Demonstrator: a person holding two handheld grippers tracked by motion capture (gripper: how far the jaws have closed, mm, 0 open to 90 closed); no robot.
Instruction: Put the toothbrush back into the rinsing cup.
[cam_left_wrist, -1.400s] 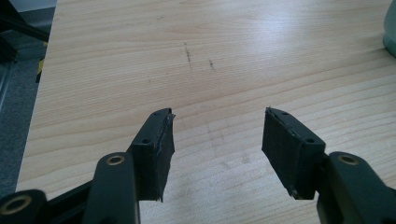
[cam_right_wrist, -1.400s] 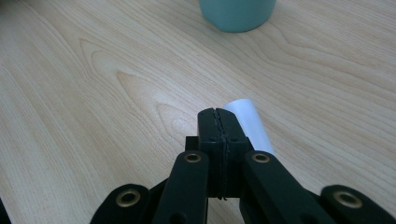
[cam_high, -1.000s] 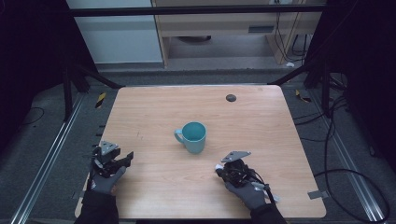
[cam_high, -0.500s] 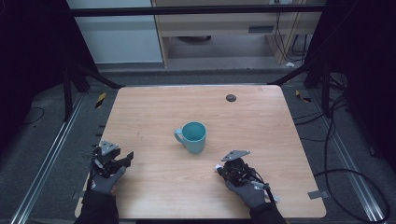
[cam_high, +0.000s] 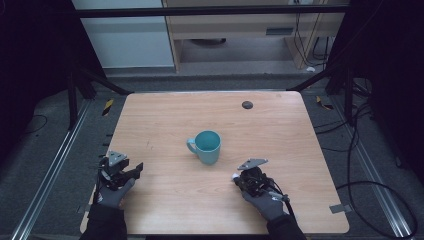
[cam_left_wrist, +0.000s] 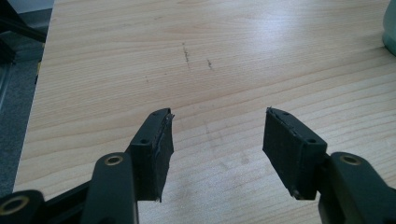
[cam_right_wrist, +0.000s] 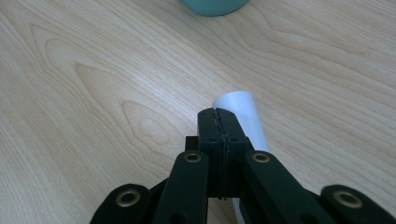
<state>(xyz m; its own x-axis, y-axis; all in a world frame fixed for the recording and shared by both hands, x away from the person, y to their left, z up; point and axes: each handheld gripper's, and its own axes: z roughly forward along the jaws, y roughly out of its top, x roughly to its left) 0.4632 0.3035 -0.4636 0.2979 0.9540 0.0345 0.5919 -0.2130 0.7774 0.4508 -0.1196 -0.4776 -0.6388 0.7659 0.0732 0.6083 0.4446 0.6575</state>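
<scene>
A teal mug stands upright at the middle of the wooden table, its handle pointing left. Its base shows at the top of the right gripper view and its side at the right edge of the left gripper view. My left gripper rests near the front left edge, its jaws open over bare wood. My right gripper sits in front of the mug and to its right, with its jaws pressed together. A white strip pokes out past its tips; I cannot tell whether it is clamped.
A small dark round spot marks the far side of the table. Metal rails run along the floor on the left, and cables lie on the floor to the right. Both gloved hands rest at the table's front edge.
</scene>
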